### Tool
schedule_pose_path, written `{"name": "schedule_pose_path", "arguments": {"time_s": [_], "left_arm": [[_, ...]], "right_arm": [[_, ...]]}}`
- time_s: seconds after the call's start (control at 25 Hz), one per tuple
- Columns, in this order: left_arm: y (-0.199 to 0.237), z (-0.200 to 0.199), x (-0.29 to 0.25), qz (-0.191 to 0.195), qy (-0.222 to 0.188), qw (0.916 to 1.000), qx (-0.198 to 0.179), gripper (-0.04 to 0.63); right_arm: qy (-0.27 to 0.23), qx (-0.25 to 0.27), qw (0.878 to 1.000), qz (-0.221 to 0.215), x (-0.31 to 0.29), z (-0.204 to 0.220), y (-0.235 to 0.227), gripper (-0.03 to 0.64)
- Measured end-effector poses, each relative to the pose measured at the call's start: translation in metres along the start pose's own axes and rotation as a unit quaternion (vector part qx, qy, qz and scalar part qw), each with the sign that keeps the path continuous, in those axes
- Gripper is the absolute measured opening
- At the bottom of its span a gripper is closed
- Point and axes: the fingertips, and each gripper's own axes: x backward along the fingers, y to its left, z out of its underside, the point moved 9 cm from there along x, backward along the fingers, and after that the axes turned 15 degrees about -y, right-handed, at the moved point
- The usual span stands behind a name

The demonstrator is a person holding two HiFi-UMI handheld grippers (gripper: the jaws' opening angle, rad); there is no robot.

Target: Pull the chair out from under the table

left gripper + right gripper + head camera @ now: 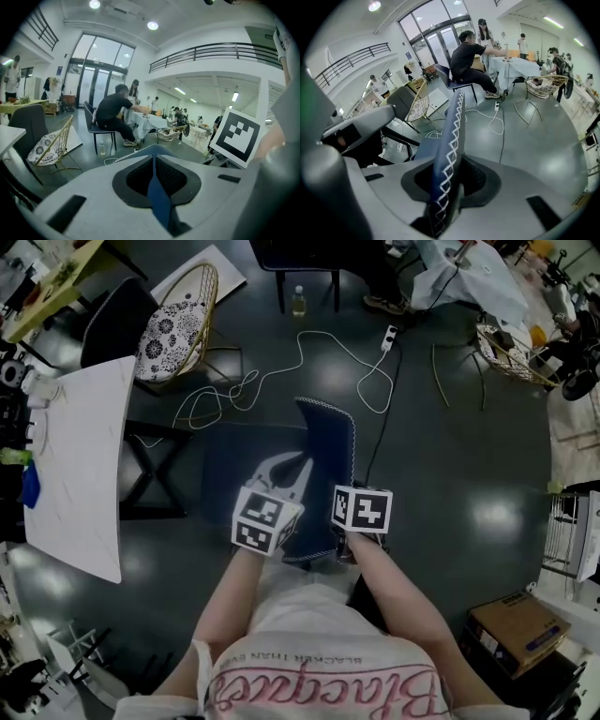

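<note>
White table [80,465], far left. Left gripper [157,187]: jaws clamped on the backrest top of the blue chair [328,442], which stands on the dark floor [450,474] right of the table, seat outside the tabletop edge. Right gripper [449,185]: jaws grasping the backrest's white-stitched edge.

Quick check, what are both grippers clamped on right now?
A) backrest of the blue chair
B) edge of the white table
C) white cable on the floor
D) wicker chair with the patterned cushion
A: the left gripper and the right gripper each have the edge of the blue chair backrest pinched between their jaws, with its white stitching plain in the right gripper view.
</note>
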Motion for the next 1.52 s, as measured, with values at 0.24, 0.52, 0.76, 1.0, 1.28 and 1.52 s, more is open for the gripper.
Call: {"name": "schedule_pose_path", "arguments": {"time_s": [0.24,0.52,0.76,1.0,1.28,1.52], "left_arm": [[-0.013,0.002,-0.011,0.001,0.002,1.0000,0.000,0.015],[-0.021,0.001,-0.013,-0.001,-0.001,1.0000,-0.004,0.015],[-0.019,-0.001,-0.005,-0.005,-0.006,0.9999,-0.011,0.015],[-0.024,-0.015,0.002,-0.006,-0.016,0.9995,-0.025,0.015],[-0.044,-0.027,0.002,-0.067,-0.041,0.9964,-0.032,0.015],[-0.074,-0.038,0.002,-0.101,-0.073,0.9908,-0.051,0.015]], "right_arm": [[0.008,0.021,1.000,-0.022,0.003,-0.004,-0.011,0.125],[-0.024,0.114,0.992,-0.049,0.014,-0.014,-0.007,0.175],[-0.104,0.159,0.980,-0.058,0.040,-0.038,0.004,0.176],[-0.220,0.198,0.948,-0.115,0.075,-0.060,0.030,0.140],[-0.274,0.220,0.905,-0.239,0.102,-0.076,0.025,0.022],[-0.260,0.242,0.882,-0.309,0.110,-0.073,0.016,0.005]]}}
